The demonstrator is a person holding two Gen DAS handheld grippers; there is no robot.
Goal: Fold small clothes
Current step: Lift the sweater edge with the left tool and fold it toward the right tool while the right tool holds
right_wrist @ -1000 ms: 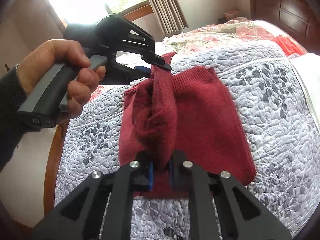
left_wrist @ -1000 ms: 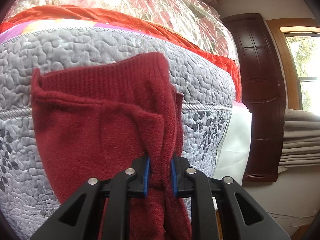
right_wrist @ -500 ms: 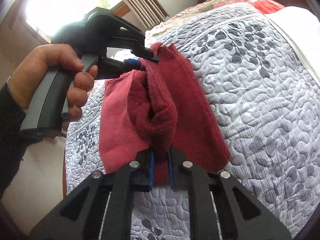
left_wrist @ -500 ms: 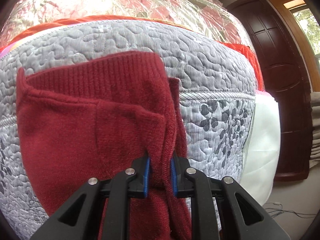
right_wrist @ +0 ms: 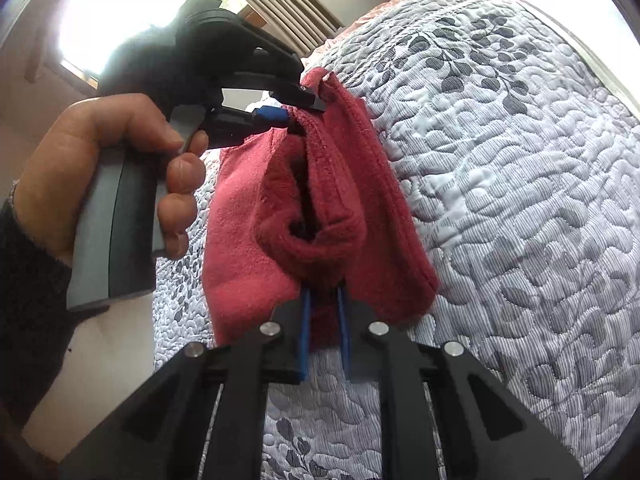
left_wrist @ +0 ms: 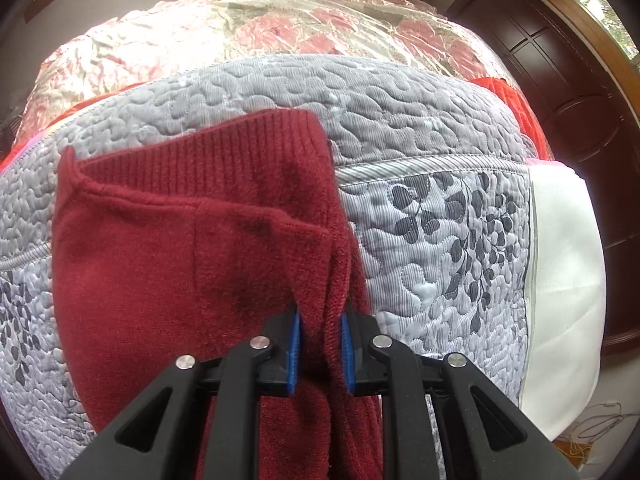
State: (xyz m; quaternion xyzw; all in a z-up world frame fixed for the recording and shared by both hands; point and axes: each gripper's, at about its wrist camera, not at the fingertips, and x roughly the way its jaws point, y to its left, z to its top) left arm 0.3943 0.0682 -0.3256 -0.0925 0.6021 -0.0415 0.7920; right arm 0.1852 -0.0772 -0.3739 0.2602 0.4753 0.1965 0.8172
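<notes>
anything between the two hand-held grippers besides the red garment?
No. In the right wrist view only the red knit garment spans from the right hand-held gripper to the left hand-held gripper, over the grey quilt.

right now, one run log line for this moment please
step: folding | item: dark red knitted garment on grey quilted bedspread | left gripper: shut on garment | right gripper: shut on garment

- The right tool [right_wrist: 323, 316] pinches a bunched fold of the dark red knitted garment [right_wrist: 372, 216].
- A hand [right_wrist: 100, 172] grips the grey-handled left tool [right_wrist: 298, 114], clamping the garment's far edge.
- Underneath lies a grey quilted leaf-print bedspread [right_wrist: 520, 200].
</notes>
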